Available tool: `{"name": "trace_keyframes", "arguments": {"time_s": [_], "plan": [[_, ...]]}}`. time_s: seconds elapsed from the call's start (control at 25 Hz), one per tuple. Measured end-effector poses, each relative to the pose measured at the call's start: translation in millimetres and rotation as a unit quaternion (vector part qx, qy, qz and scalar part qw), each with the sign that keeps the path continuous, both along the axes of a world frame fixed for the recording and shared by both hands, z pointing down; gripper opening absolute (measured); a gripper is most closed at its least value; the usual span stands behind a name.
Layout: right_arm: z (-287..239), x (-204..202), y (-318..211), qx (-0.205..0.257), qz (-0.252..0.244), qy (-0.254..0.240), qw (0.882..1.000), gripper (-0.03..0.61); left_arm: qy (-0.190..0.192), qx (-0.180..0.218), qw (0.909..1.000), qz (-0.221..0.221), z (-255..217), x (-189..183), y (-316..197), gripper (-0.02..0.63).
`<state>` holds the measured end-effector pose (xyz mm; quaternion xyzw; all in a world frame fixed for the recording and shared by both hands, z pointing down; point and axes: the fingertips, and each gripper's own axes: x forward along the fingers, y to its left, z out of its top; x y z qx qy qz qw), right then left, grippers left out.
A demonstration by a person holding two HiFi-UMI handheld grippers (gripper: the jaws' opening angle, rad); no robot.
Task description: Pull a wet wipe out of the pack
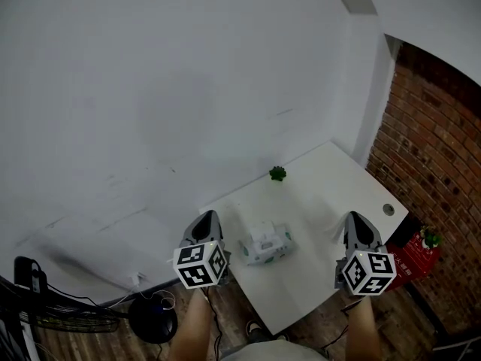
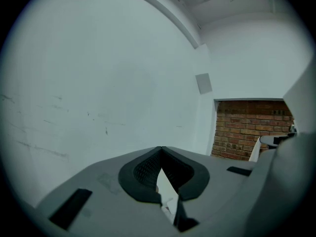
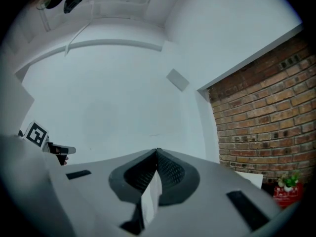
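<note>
Approach step, nothing grasped yet. Wet wipe pack [image 1: 265,244] mid-table [image 1: 331,171]. Left gripper [image 1: 207,218] at pack's 9 o'clock, right gripper [image 1: 355,218] at 3 o'clock, both aimed at wall, jaws pressed together, empty. Next, likely: tilt down, part jaws, pinch wipe at top opening, steady pack.

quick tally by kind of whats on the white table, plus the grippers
wet wipe pack: 1
small green object: 1
grippers: 2 (left gripper, right gripper), both held at the near edge with fingers together and nothing between them
total: 4
</note>
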<state>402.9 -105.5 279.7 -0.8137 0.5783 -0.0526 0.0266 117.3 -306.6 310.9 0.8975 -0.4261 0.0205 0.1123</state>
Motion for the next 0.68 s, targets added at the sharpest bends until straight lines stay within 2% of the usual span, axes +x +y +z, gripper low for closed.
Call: {"name": "trace_keyframes", "arguments": {"time_s": [0.68], "plan": [[-1.4,-4.7,-14.2,0.001,-0.025,-0.002,1.0,0.002,-0.005,-0.005,0.9999,0.009,3.5,14.8,-3.6,0.0]]}}
